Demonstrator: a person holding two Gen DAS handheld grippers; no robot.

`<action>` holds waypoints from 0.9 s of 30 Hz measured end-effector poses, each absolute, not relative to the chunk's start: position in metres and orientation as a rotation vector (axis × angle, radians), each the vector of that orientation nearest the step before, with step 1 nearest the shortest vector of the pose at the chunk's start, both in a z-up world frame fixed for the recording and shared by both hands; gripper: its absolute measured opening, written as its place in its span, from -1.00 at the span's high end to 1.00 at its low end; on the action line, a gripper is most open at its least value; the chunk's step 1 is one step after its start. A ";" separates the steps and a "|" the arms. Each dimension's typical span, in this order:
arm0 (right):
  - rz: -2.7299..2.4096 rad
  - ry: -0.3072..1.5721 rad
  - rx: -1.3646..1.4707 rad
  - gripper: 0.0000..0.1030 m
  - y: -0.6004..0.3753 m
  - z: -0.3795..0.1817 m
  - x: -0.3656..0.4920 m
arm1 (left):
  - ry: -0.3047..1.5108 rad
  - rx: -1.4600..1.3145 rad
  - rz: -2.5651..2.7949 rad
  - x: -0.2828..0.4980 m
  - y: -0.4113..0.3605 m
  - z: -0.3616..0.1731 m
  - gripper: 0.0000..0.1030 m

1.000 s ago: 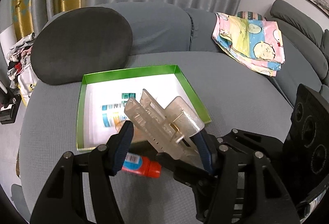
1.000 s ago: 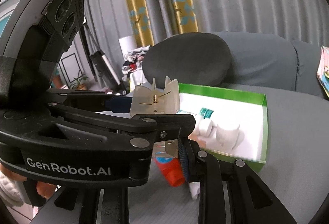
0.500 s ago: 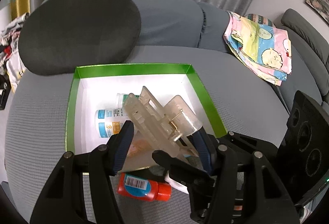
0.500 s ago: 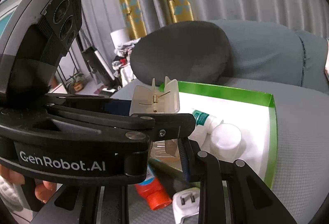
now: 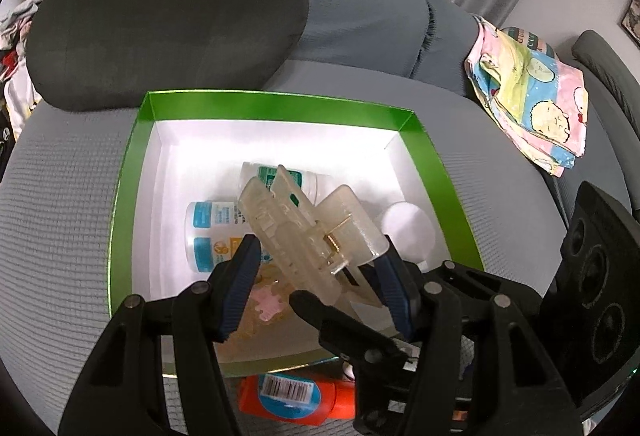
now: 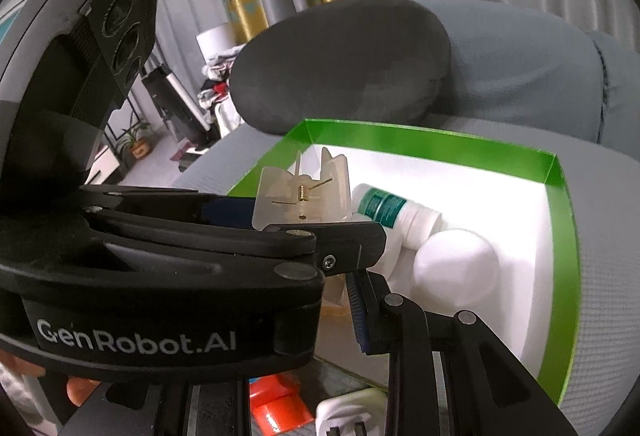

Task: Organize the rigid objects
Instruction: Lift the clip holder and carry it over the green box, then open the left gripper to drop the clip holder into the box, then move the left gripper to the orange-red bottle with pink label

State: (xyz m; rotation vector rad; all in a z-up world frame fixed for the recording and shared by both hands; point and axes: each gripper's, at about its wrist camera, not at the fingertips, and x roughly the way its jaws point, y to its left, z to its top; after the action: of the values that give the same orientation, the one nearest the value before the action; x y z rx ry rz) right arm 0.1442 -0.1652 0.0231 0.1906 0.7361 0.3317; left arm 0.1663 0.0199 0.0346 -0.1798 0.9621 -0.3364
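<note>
A translucent hair claw clip (image 5: 312, 232) hangs over the green-rimmed white box (image 5: 280, 102), with my left gripper (image 5: 318, 288) shut on it by its blue pads. From the right wrist the clip (image 6: 304, 196) stands above the left gripper's black finger. My right gripper (image 6: 336, 296) is shut just below it, apparently pinching a clear packet (image 5: 272, 320) with pink and orange shapes; one of its fingers is hidden. In the box lie a blue-labelled bottle (image 5: 208, 232), a green-labelled bottle (image 6: 384, 204) and a white round lid (image 6: 456, 268).
An orange bottle (image 5: 296, 392) and a white plug adapter (image 6: 344, 416) lie on the grey sofa seat in front of the box. A dark round cushion (image 5: 168, 16) leans behind it. A patterned cloth (image 5: 536, 104) lies at the right. Curtains hang behind.
Both grippers have moved forward and down together, from in front of the box to over its near half. The clip stays gripped. The orange bottle has slid beneath them.
</note>
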 end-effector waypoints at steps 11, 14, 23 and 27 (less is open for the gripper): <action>0.282 0.804 0.190 0.44 -0.163 0.010 0.152 | 0.995 -0.179 -0.304 0.176 0.023 0.023 -0.16; 0.250 0.806 0.157 0.44 -0.163 0.013 0.148 | 0.991 -0.187 -0.282 0.176 0.027 0.024 -0.48; 0.188 0.765 0.105 -0.03 -0.169 0.027 0.112 | 0.933 -0.153 -0.215 0.150 0.037 0.042 -0.80; 0.166 0.733 0.114 -0.14 -0.177 0.035 0.083 | 0.900 -0.136 -0.186 0.132 0.040 0.049 -0.80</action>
State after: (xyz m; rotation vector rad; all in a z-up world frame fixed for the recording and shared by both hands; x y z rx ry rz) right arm 0.0834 -0.1767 0.0353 0.1142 0.7325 0.1664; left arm 0.1317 0.0403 0.0490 -0.1357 0.9005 -0.1855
